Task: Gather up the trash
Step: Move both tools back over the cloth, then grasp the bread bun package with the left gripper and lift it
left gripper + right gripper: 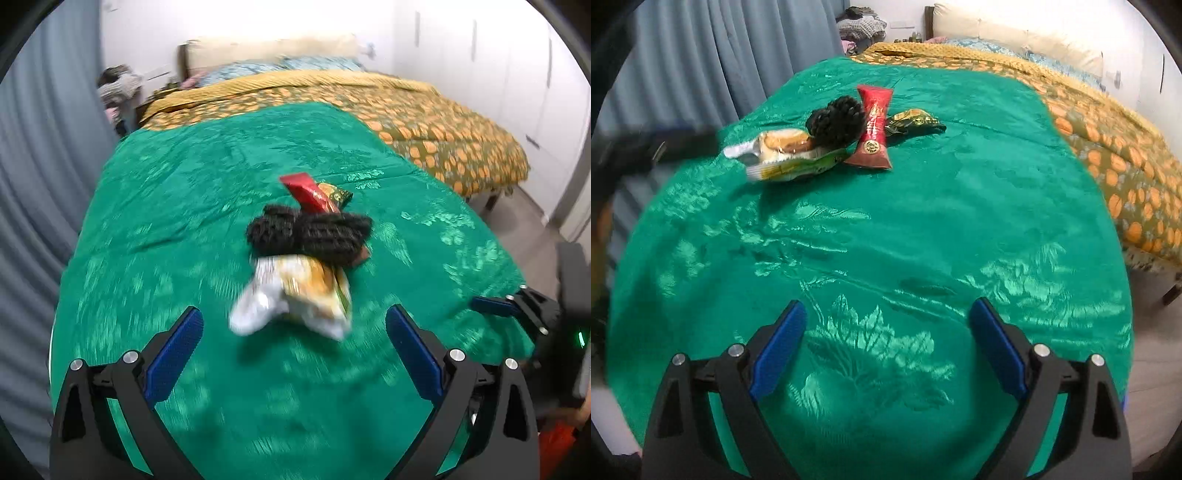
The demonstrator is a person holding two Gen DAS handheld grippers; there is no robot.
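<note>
A: Trash where?
B: Wrappers heaped around the black knit thing [308, 232] mid-bed [923, 229]. Both tongs, left [293, 349] and right [888, 343], spread, empty.
A: Handling?
B: Likely light, crinkly, slippery; pinch the white-yellow wrapper [295, 295] by its crimped end.

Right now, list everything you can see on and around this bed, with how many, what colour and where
green satin cover: one, green, spread over the near part of the bed
orange-patterned bedspread: one, mustard and orange, beyond the green cover
pillows: at least two, light blue patterned, by the headboard
red snack wrapper: one, red, middle of the pile on the green cover
dark green wrapper: one, dark green and gold, to the right of the red one in the right wrist view
biscuit packet: one, white, tan and light green, near end of the pile
black knitted item: one, black, lying across the pile
curtain: grey-blue, left of the bed
left claw: open, empty, facing the pile
right claw: open, empty, over bare cover
</note>
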